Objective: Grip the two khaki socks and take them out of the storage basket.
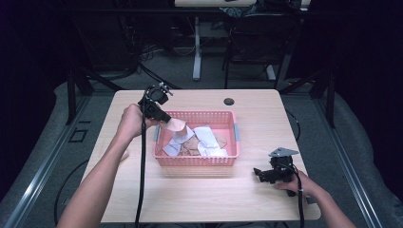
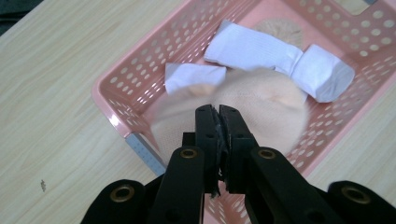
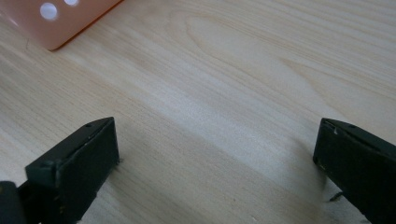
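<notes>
Peach cloth (image 2: 261, 100): soft, rounded, blurred at the edges; clamped in left gripper (image 2: 218, 112), jaws pressed together on it; held above left end of pink basket (image 1: 233, 142). Basket perforated, holding white folded cloths (image 2: 252, 49) and tan pieces. Right gripper (image 1: 259, 173): jaws spread wide, nothing between, low over bare table (image 3: 224, 93) near basket's right corner. Table: light wood grain. Room: dark, grey floor, cables, desk legs behind.

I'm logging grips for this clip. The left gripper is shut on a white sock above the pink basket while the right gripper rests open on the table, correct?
Not white: the left gripper is shut on a peach-coloured sock, as the left gripper view shows. The white socks lie in the pink basket. The right gripper is open.
</notes>
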The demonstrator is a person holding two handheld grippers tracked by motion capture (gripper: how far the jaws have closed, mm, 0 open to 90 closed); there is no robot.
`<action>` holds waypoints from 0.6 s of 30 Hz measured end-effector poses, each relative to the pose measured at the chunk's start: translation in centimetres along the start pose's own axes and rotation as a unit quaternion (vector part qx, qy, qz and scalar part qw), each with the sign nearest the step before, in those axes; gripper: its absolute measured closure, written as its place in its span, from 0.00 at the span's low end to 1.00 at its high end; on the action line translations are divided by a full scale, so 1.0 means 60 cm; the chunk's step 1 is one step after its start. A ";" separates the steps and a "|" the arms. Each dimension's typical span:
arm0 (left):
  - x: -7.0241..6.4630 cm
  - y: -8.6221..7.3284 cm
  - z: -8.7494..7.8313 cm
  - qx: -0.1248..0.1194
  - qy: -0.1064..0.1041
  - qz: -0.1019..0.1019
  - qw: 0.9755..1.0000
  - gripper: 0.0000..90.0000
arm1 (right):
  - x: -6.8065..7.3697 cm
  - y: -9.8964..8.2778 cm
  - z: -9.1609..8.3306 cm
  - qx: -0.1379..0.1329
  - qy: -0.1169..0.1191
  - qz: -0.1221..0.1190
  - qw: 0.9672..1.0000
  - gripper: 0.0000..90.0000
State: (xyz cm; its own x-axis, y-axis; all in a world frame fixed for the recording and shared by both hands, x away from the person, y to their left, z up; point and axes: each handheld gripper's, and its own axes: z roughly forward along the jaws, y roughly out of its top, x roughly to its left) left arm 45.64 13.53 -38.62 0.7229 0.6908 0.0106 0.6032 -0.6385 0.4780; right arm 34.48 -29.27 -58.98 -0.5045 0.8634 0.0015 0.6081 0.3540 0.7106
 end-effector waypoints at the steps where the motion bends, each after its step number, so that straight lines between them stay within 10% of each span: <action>1: 0.001 0.000 -0.006 -0.002 0.001 0.001 1.000 0.97 | 0.000 0.000 0.000 0.000 0.000 0.000 1.000 0.00; 18: 0.015 -0.015 -0.142 -0.055 0.040 0.002 0.998 0.97 | -0.001 0.000 0.000 0.004 0.001 -0.004 1.000 0.00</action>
State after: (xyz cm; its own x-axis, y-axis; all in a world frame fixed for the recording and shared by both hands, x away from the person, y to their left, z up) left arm 42.90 17.61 -31.55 0.6935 0.7160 0.0804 0.5563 -0.6031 0.5717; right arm 34.51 -29.32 -58.93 -0.5106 0.8598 -0.0020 0.6090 0.3633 0.7051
